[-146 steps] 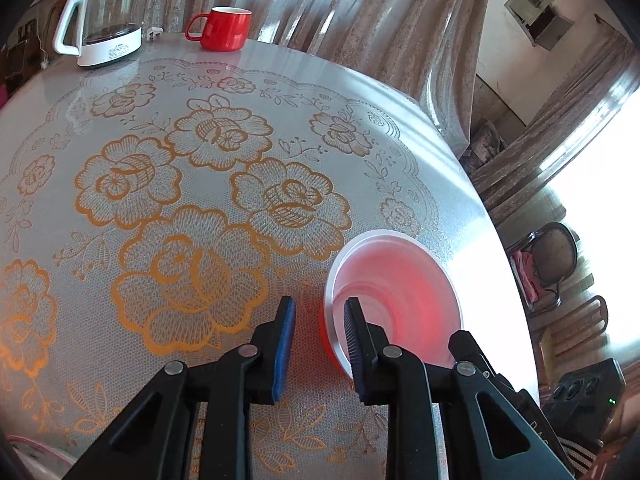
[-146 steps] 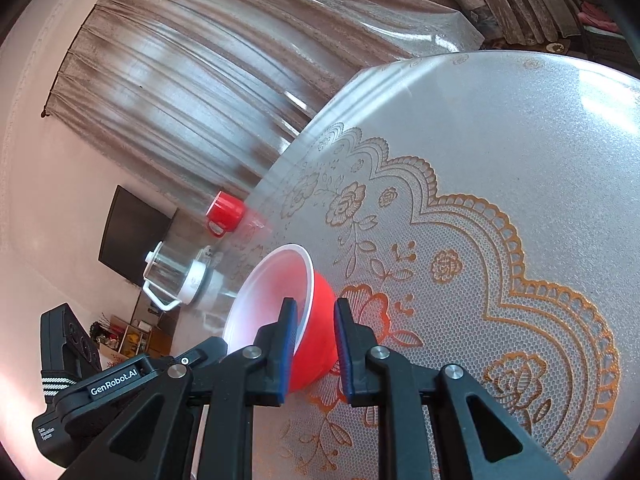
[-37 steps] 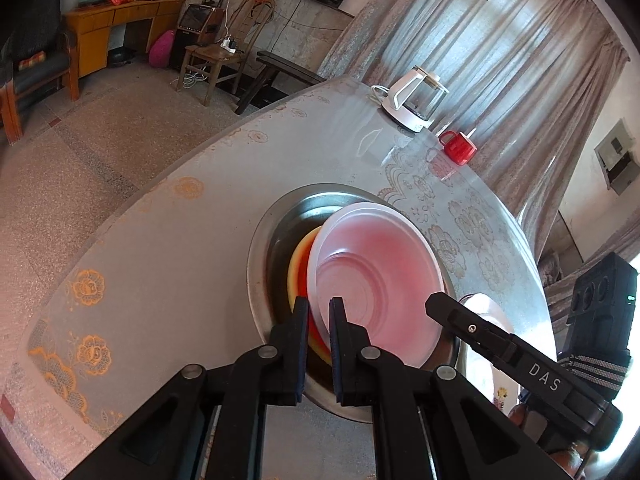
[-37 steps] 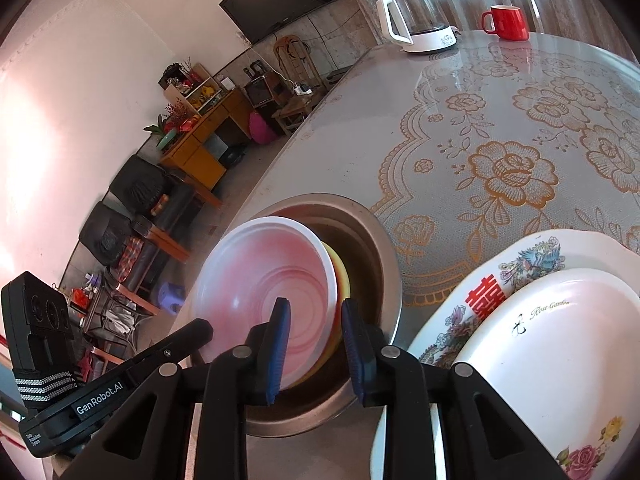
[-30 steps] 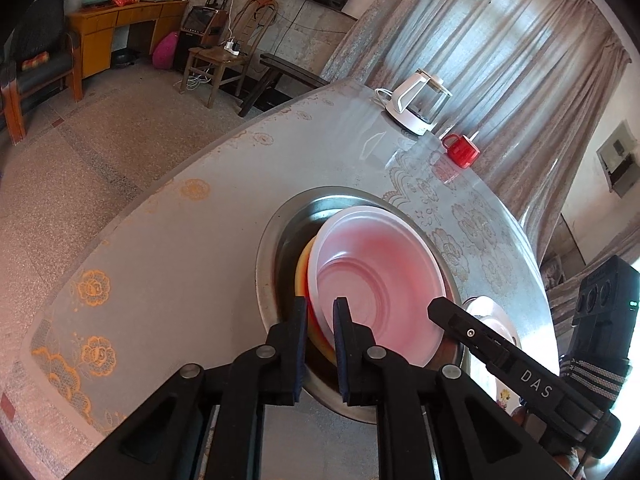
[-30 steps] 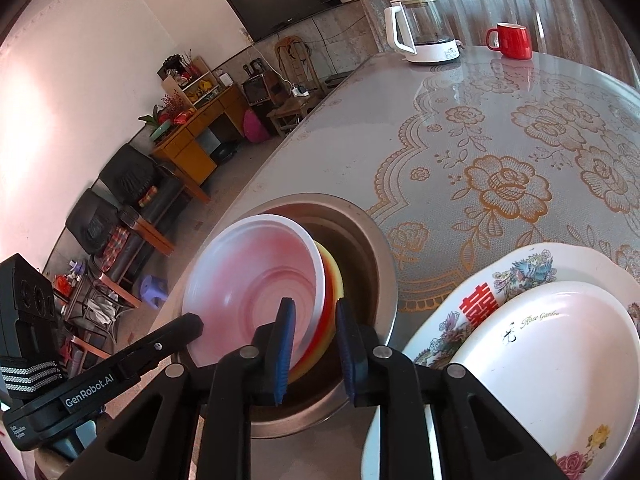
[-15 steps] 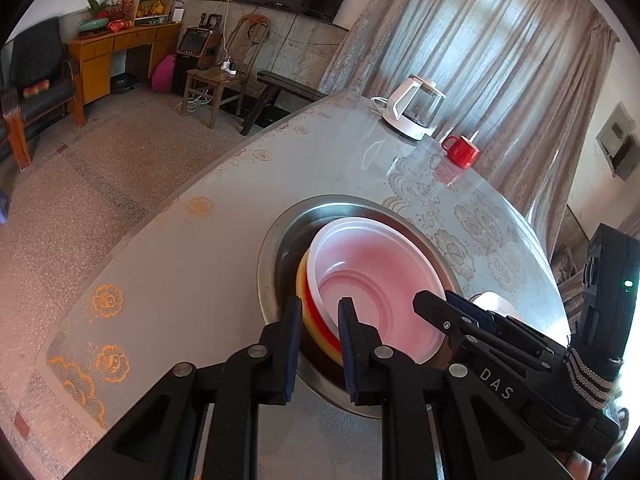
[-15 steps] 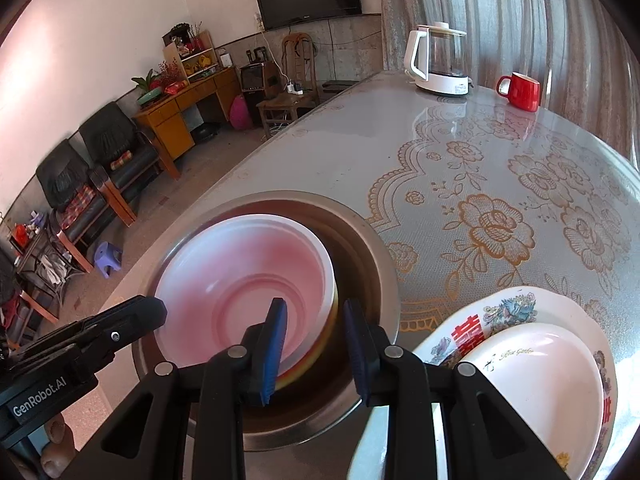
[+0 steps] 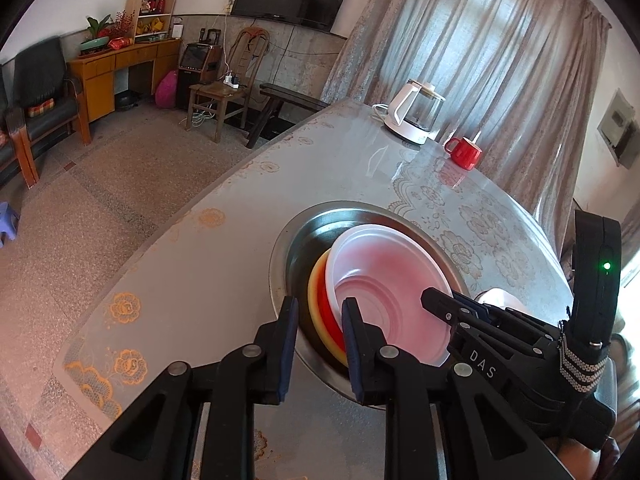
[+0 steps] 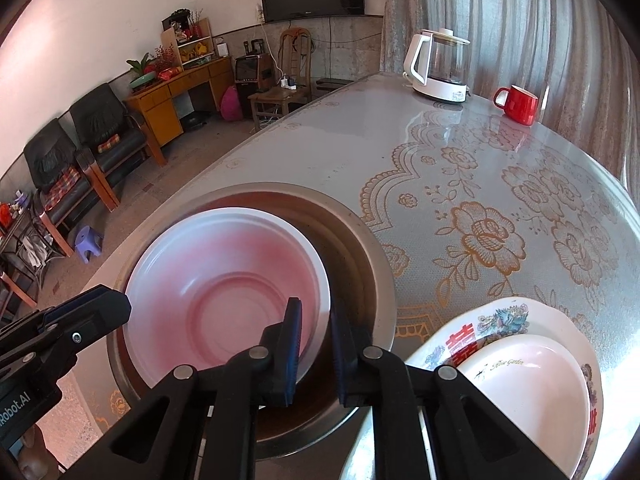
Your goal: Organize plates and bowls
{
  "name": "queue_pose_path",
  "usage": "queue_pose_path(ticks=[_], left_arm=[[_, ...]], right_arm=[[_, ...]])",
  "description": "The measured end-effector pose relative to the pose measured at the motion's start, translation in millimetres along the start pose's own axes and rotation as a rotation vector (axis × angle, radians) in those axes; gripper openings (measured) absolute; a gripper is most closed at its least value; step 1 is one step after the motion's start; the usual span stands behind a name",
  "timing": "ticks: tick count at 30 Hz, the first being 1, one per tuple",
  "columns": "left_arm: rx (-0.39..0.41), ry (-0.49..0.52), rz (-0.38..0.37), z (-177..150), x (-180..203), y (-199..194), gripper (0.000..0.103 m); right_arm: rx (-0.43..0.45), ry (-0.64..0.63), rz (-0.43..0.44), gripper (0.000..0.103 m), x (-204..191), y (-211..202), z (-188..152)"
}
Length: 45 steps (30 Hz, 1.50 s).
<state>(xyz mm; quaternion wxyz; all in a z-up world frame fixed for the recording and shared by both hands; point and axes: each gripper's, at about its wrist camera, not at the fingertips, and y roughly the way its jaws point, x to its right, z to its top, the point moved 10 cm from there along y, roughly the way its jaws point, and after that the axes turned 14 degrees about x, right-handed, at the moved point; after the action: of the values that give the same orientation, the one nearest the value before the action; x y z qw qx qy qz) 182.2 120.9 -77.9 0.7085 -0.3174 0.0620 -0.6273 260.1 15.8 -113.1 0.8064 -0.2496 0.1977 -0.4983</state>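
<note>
A round table (image 10: 460,184) under a glossy floral cover (image 10: 500,216) fills most of both wrist views, stretching away ahead of the two handheld grippers. Directly in front of the fingertips sits a wide steel basin (image 10: 372,264), its rim passing just beneath both tools. Inside it rests a red bowl with a white interior (image 9: 384,280), nested on a yellow bowl (image 9: 316,292) whose edge shows along the side nearest the left gripper (image 9: 319,332). That gripper's jaws stand parted, one finger outside the stacked rims and the other inside the red bowl, with daylight visible on either side of the rims; they grip nothing. The right gripper (image 10: 315,340) also stands parted, straddling the opposite rim of the same bowl; whether its pads touch the rim cannot be told. To the right of the right gripper, just beside the basin, lies a decorated plate (image 10: 504,320) bearing red characters, with a smaller white plate (image 10: 532,392) stacked on it. Far ahead of both tools, at the table's far edge, stand a white electric kettle (image 10: 440,68) and, beside it, a red mug (image 10: 518,105).
</note>
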Motion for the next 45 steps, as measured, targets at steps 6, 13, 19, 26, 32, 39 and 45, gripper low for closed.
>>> queue_pose_path(ticks=[6,13,19,26,32,39,45], left_arm=[[0.002,0.001,0.014,-1,-1,-1,0.026],[-0.008,-0.003,0.022,-6,-4,-3,0.026],[-0.021,-0.011,0.022,-11,-6,-3,0.026],[-0.023,-0.077,0.017,-13,-21,-5,0.042],[-0.021,-0.127,0.039,-8,-39,-5,0.040],[0.016,-0.116,-0.017,-3,-38,-3,0.040],[-0.001,-0.127,-0.077,-3,-32,2,0.040]], right_arm=[[0.005,0.021,-0.007,0.012,0,-1,1],[0.027,0.045,-0.005,0.021,0,-12,2],[0.054,0.076,0.012,0.021,4,-25,3],[0.083,0.187,0.077,0.031,17,-44,4],[0.106,0.333,0.144,0.037,41,-55,4],[0.101,0.311,0.092,0.025,56,-47,4],[0.071,0.286,0.096,0.021,51,-33,4]])
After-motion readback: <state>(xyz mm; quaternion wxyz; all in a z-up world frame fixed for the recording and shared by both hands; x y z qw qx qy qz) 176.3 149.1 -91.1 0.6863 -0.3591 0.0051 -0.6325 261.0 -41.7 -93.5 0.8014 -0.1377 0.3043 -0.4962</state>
